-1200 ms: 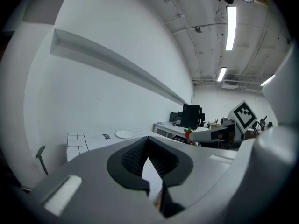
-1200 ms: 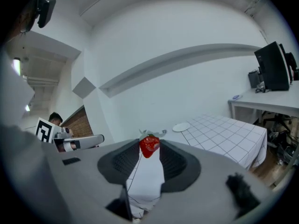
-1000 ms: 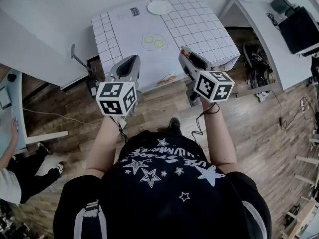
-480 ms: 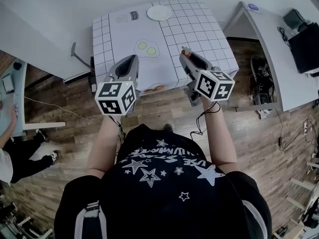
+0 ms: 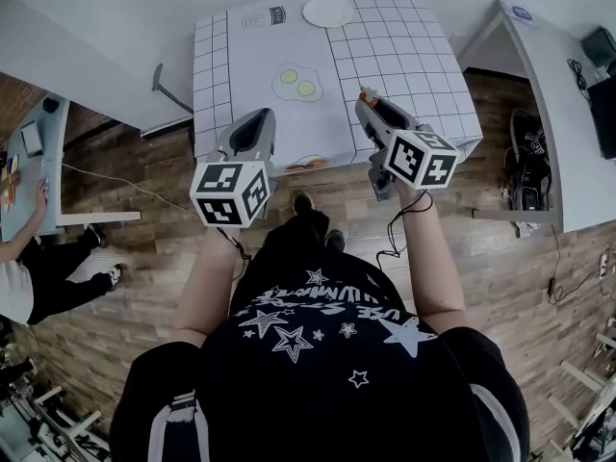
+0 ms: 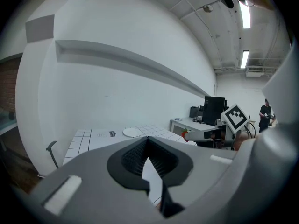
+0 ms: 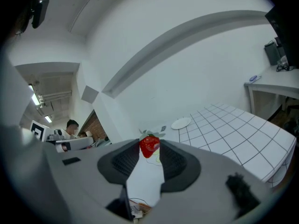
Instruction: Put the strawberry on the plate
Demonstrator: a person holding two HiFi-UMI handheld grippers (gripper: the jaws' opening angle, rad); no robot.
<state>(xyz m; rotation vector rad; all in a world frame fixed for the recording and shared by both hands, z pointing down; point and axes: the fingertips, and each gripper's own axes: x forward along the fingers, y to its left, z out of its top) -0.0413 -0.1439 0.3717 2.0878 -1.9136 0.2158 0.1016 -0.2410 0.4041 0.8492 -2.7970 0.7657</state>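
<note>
- Red against dark ribbed pads: a small red strawberry (image 7: 149, 146) with a green leafy cap sat pinched between the tips of the grey plastic right gripper (image 5: 368, 104). It was carried in the air, with the jaws clamped on its sides.
- The hold was shallow. Only the very ends of the pads met the fruit, and its cap stood proud above them.
- Below and ahead of those tips lay the white tabletop with grid-lined borders (image 5: 404, 56). The gripper hung over its near right part.
- Straight on past the tips, at the table's far edge, lay the round white plate (image 5: 327, 11), well apart from the strawberry and with nothing seen on it.
- Ahead and to the left of the right gripper, short of the plate, two flat yellow-centred fried-egg shapes (image 5: 296, 83) lay on the table.
- Further to its left, the matching grey left gripper (image 6: 148, 157) was held at the table's near edge, its jaws parted and nothing between them.
- Judged risk: with so shallow a pinch, a jolt or a roll of the wrist on the long reach could squeeze the fruit out forward, and it would land short of the plate.
- Judged risk: letting go from too high, or off-centre, could make the rounded fruit bounce or roll over the low rim, and past the plate lay the table's far edge.
</note>
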